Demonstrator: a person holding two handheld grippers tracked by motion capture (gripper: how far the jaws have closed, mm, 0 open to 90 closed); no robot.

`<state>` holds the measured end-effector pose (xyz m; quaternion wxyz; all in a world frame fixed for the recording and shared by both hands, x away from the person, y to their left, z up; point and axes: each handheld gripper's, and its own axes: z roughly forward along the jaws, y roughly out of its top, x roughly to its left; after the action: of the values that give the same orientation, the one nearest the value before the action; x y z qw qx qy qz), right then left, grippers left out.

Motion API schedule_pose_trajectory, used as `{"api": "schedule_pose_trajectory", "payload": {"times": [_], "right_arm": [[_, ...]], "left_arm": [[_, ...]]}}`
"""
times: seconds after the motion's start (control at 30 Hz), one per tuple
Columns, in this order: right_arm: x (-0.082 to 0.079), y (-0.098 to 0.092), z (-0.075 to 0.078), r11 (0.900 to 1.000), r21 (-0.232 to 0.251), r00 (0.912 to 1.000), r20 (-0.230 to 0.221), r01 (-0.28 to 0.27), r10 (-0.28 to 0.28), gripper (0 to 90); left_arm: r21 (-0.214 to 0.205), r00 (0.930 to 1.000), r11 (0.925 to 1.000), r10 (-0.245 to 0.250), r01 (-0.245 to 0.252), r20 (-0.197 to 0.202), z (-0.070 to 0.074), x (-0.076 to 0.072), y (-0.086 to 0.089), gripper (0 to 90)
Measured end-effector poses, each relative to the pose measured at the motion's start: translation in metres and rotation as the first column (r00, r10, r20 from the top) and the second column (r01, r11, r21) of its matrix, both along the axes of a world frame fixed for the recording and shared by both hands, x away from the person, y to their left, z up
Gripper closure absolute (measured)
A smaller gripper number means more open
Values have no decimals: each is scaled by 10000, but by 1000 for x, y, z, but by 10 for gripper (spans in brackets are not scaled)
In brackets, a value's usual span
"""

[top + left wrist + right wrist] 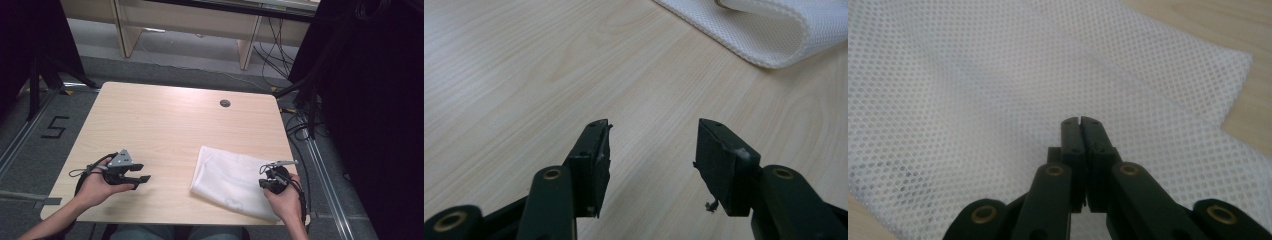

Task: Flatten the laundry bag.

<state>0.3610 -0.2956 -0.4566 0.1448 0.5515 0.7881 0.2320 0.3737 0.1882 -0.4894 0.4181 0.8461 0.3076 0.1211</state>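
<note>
While the white mesh bag [235, 181] is lying flat on the near right part of the counter [165, 125], folded at least once with a rounded fold edge facing the left side, the right hand-held gripper [1081, 120] is hovering low over its right end with jaws pressed together and nothing visibly pinched between them; whether the tips are touching the mesh, I cannot tell. The left hand-held gripper [653, 142] is sitting well apart from the bag on the near left of the counter, jaws standing wide and empty, bare wood beneath them, the bag's fold [774, 35] showing farther ahead. Risks, as I am judging them: closed jaws are pushing rather than grasping, so any press or drag from the right side is likely to bunch or slide the light mesh instead of lifting a layer. If the jaws are opened and shut here, they may be catching both layers at once, or snagging threads in the open weave. With the left hand-held gripper idling away from the cloth, nothing is anchoring the far end, so the whole bag could be skating toward the counter's near edge, which lies close by, and slipping off.
</note>
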Motion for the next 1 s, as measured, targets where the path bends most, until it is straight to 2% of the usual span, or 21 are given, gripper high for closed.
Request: {"api": "schedule_pose_trajectory", "payload": {"times": [0.07,0.1,0.13,0.17,0.2,0.23,0.27,0.33,0.43,0.5,0.57,0.6,0.63,0.67,0.7,0.77,0.8,0.83,0.9,0.93,1.0], "right_arm": [[0,-2,1,10000,-38,10000,-72,-20,19,900],[-1,-3,2,9997,-66,9996,-155,244,-245,900],[-2,-5,3,9999,-97,9995,-294,98,-100,900],[-4,-6,3,9999,-136,9971,-761,78,-88,900],[-4,-6,3,9999,-136,9971,-761,78,-88,900],[-8,-4,4,9990,144,9929,-1120,419,-401,900],[-11,-5,4,9994,53,9912,-1280,333,-323,900],[-12,-5,4,9997,86,9906,-1354,228,-215,899],[-15,-7,8,9999,-57,9833,-1814,119,-128,875],[-17,-10,9,9996,-10,9817,-1885,289,-286,878],[-19,-12,8,9993,-37,9743,-2223,367,-366,883],[-19,-15,8,9997,-208,9752,-2206,157,-199,872],[-19,-16,6,9995,-269,9763,-2155,139,-194,856],[-19,-15,8,9991,-335,9709,-2372,261,-333,849],[-18,-19,6,9961,-881,9774,-2103,29,-214,854],[-16,-20,6,9952,-955,9740,-2265,-192,-30,868],[-15,-20,5,9960,-891,9757,-2173,67,-260,887],[-14,-22,4,9952,-980,9698,-2422,32,-270,900],[-13,-22,0,9955,-948,9718,-2352,-34,-191,900],[-11,-17,-3,9950,-873,9512,-2998,486,-728,900],[-10,-16,-6,9955,-882,9474,-3142,352,-613,900]], "left_arm": [[-156,9998,9998,99,-102,-169,-2,1,-3,478],[-243,9999,9997,-9,6,-105,-2,2,-5,480],[-303,9996,9995,24,-32,-288,-2,1,-7,481],[-342,9997,9994,7,-16,-259,-2,1,-8,482],[-375,9996,9993,-69,59,-260,-2,1,-10,482],[-370,9996,9992,-125,115,-258,-2,2,-12,481],[-204,9997,9995,-228,227,-64,-1,3,-12,482],[-496,9994,9983,-318,311,-131,0,6,-13,482],[-594,9992,9980,-251,232,-310,1,8,-19,481],[-488,9985,9977,-492,480,-231,5,10,-23,475],[-754,9975,9952,-647,625,-273,8,10,-35,474],[-620,9960,9945,-856,840,-246,10,10,-40,470],[-667,9933,9917,-1119,1097,-295,11,10,-45,457],[-533,9852,9848,-1675,1655,-362,15,10,-54,440],[-473,9821,9817,-1858,1843,-314,16,10,-58,434],[-635,9762,9755,-2133,2107,-382,19,9,-67,429],[-583,9720,9720,-2304,2276,-460,21,10,-72,424],[-644,9693,9693,-2406,2372,-516,21,10,-77,417],[-594,9638,9649,-2593,2557,-628,21,11,-86,416],[-750,9598,9613,-2704,2650,-754,20,11,-92,416],[-801,9529,9552,-2914,2850,-843,17,15,-99,415]]}}
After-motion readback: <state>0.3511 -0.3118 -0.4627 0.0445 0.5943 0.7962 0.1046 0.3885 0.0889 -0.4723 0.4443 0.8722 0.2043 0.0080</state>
